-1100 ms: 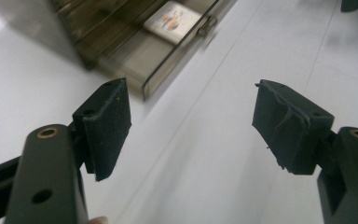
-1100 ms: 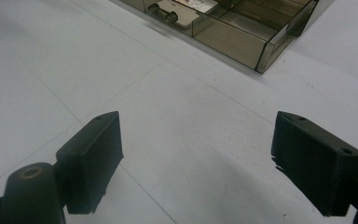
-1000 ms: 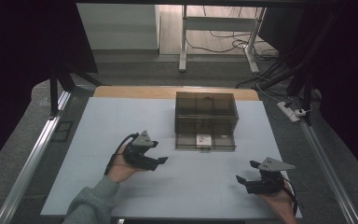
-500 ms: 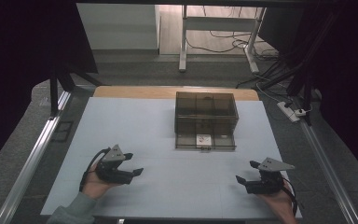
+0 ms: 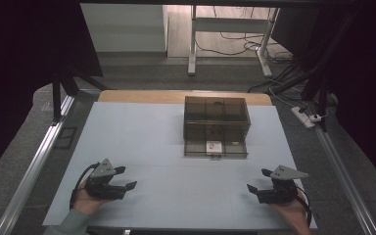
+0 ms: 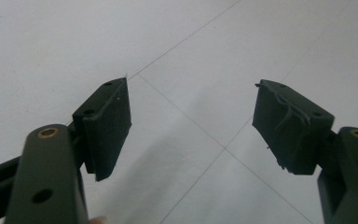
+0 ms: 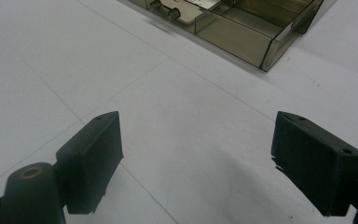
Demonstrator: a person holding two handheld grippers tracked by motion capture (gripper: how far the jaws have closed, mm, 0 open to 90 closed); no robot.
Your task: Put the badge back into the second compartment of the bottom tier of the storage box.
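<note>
2 grippers are sitting low over the pale table point(image 5: 176, 127), 1 at each near corner, and both are holding nothing. The left gripper point(image 5: 125, 178) is resting in the person's left hand point(image 5: 85, 200) at the near left, its jaws spread wide apart; in the left gripper view its pads point(image 6: 106, 126) are framing only bare tabletop crossed by thin seam lines. The right gripper point(image 5: 257, 182) is lying in the right hand point(image 5: 291, 211) at the near right, its jaws likewise gaping wide, with bare table between its pads point(image 7: 93, 154) in the right gripper view.

Well apart from both, toward the middle and far side of the table, a smoky see-through plastic box point(image 5: 216, 126) is standing, divided into compartments. Its low front section is facing the person, and a small pale object point(image 5: 212, 145) is lying in it; what that object is cannot be told. In the right gripper view a corner of the box point(image 7: 242, 28) is showing ahead of the jaws. Nothing is lying on the table between either gripper and the box.
</note>
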